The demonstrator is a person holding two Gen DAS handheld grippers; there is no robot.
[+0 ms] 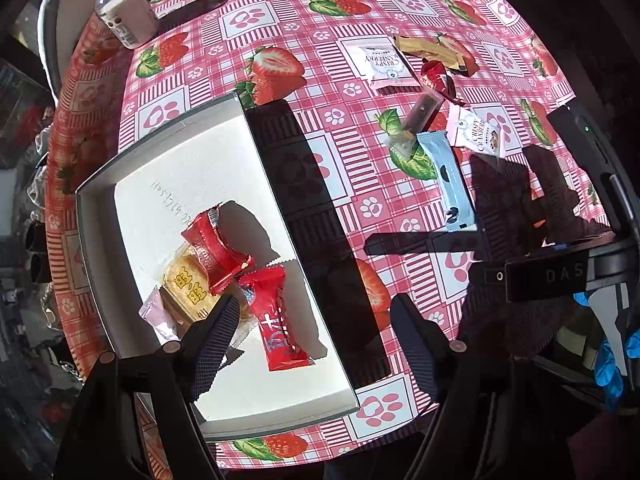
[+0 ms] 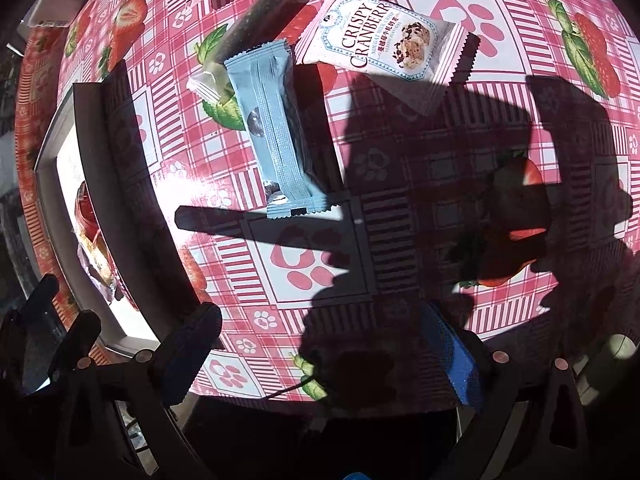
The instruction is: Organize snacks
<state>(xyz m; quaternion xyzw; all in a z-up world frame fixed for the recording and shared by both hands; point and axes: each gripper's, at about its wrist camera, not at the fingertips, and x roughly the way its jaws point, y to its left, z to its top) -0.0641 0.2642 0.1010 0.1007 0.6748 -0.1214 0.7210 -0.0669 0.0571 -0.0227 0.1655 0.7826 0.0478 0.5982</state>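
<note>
The left gripper [image 1: 316,332] hangs wide open and empty above the shallow white cardboard box [image 1: 192,168] holding red-wrapped snacks [image 1: 280,316], while the right gripper [image 2: 324,340], also open and empty, hovers near the pale blue snack packet [image 2: 276,128] on the strawberry-print tablecloth [image 2: 500,12].

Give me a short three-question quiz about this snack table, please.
1. True or false: the white box already holds snacks.
2. Which packet lies nearest the right tongs? A) light blue packet B) Crispy Cranberry packet
3. Fill in: the left tongs stand ____, holding nothing.

Key: 1 true; 2 A; 3 open.
</note>
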